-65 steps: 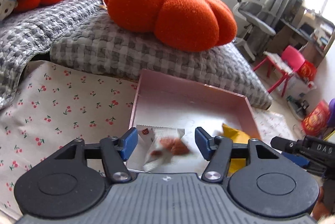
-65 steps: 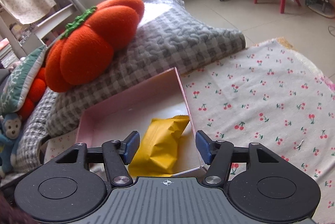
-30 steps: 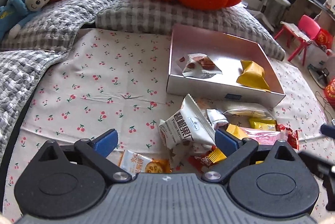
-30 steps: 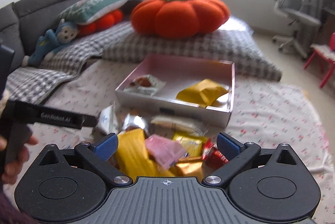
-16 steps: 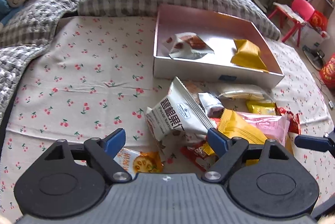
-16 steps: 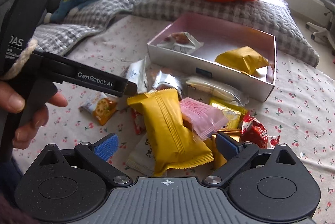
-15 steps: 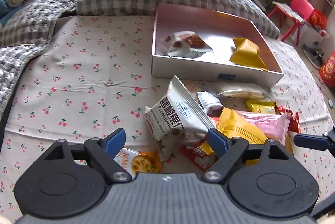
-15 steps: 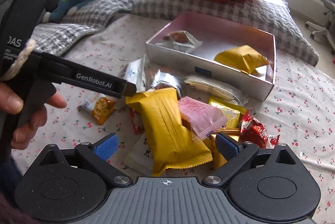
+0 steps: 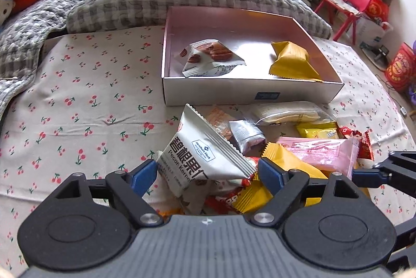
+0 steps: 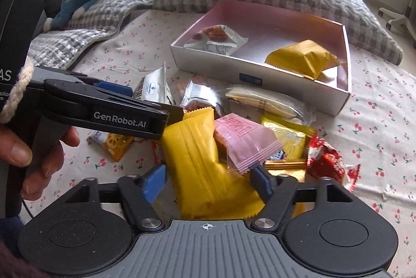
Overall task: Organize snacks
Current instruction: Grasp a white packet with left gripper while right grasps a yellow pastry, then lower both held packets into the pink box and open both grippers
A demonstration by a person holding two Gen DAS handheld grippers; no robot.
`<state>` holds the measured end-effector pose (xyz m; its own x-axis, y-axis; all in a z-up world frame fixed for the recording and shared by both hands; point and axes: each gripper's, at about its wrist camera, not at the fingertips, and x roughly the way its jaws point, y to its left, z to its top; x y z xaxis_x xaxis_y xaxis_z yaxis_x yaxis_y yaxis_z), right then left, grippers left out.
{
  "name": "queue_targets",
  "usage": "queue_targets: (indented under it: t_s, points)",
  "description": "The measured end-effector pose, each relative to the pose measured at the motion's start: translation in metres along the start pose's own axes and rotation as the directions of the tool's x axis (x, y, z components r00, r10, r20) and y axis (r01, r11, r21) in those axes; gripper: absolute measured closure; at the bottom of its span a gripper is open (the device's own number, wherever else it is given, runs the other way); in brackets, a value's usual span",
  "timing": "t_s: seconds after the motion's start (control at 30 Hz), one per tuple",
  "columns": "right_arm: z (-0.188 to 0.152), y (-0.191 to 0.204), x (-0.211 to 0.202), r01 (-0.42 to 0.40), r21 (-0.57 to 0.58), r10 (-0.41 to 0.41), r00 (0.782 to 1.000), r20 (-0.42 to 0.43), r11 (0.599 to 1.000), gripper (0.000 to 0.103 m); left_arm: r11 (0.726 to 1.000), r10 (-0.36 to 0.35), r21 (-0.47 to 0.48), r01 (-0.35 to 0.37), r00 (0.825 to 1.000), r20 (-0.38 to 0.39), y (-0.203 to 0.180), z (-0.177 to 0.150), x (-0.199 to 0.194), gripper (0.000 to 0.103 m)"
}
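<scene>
- Two packets already lie in the pink box (image 9: pixel 249 93), which sits ahead of both tongs: a white pecan packet (image 9: pixel 210 62) toward the left gripper's side and a yellow pack (image 9: pixel 291 62) toward the right's. They look like the sorted start of the job, while the rest waits in a loose pile (image 10: pixel 260 127) between the box and the tongs.
- The left gripper (image 9: pixel 206 171) has its blue pads spread on either side of a white Pecan Kernel packet (image 9: pixel 205 155). The left pad sits at the packet's edge, the right pad just clear of it, so I judge it bracketed, not yet pinched. It stands tilted on the heap, which likely makes it the easiest grab on that side.
- The right gripper (image 10: pixel 206 178) has just been closing around a long yellow packet (image 10: pixel 205 168), which lies lengthwise between the jaws. The right pad is tucked under a pink wrapper (image 10: pixel 244 140) lying over the yellow one, and I cannot tell whether either pad is pressing.
- Seen from the right wrist, the left tool crosses just ahead and to the left, a hand (image 10: pixel 28 148) around its handle.
- Readable writing: "Member's Mark" and "Pecan Kernel" with Chinese characters on the white packet; "GenRobot.AI" on the left tool's arm. The small dark label on the box's near wall is too small to read.
</scene>
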<state>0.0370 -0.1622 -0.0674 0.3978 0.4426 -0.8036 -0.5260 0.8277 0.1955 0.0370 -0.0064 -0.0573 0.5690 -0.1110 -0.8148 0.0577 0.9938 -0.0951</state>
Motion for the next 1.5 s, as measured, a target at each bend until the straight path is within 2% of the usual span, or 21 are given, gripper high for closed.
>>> queue_targets:
  t_s: [0.07, 0.13, 0.2, 0.23, 0.37, 0.53, 0.87, 1.07, 1.2, 1.37, 1.5]
  points:
    - [0.001, 0.001, 0.003, -0.019, 0.005, 0.019, 1.0, -0.009, 1.0, 0.046, 1.0, -0.015, -0.006, 0.015, 1.0, 0.01, 0.004, 0.0, -0.002, 0.025]
    - [0.0, 0.004, 0.003, -0.033, 0.002, 0.033, 0.999, -0.011, 0.999, 0.049, 1.0, -0.023, -0.017, 0.023, 1.0, 0.02, 0.008, -0.001, -0.004, 0.036]
    - [0.0, 0.005, 0.002, -0.058, 0.009, 0.058, 0.998, -0.015, 0.998, 0.058, 1.0, -0.006, -0.003, 0.006, 1.0, 0.023, 0.008, -0.002, -0.005, 0.044]
    - [0.0, 0.003, 0.002, -0.071, 0.03, 0.072, 0.997, -0.018, 0.997, 0.06, 1.0, 0.003, 0.008, -0.003, 1.0, 0.021, 0.008, -0.002, -0.005, 0.047]
    - [0.0, -0.001, -0.001, -0.101, 0.087, 0.102, 0.995, -0.012, 0.991, 0.062, 1.0, 0.007, 0.029, -0.008, 0.999, 0.038, 0.007, -0.003, -0.007, 0.053]
    - [-0.001, -0.007, -0.012, -0.148, 0.149, 0.145, 0.989, 0.03, 0.978, 0.063, 1.0, 0.011, 0.005, -0.011, 0.999, 0.05, 0.012, -0.001, -0.007, 0.062]
    - [0.0, -0.021, -0.026, -0.191, 0.22, 0.171, 0.979, 0.109, 0.957, 0.064, 0.999, 0.007, -0.048, -0.003, 0.997, 0.078, 0.021, 0.002, -0.015, 0.068]
    - [0.002, -0.026, -0.033, -0.206, 0.248, 0.172, 0.973, 0.15, 0.947, 0.064, 0.986, -0.055, -0.15, 0.074, 0.991, 0.124, 0.038, 0.002, -0.032, 0.068]
    - [0.003, -0.029, -0.035, -0.211, 0.265, 0.171, 0.971, 0.166, 0.941, 0.064, 0.978, -0.068, -0.187, 0.097, 0.985, 0.159, 0.044, 0.002, -0.04, 0.068]
    - [0.004, -0.034, -0.04, -0.219, 0.288, 0.162, 0.965, 0.207, 0.932, 0.064, 0.971, -0.085, -0.206, 0.126, 0.977, 0.197, 0.046, 0.004, -0.046, 0.068]
    - [0.005, -0.038, -0.046, -0.253, 0.302, 0.178, 0.95, 0.256, 0.919, 0.064, 0.966, -0.102, -0.207, 0.151, 0.968, 0.23, 0.046, 0.006, -0.052, 0.068]
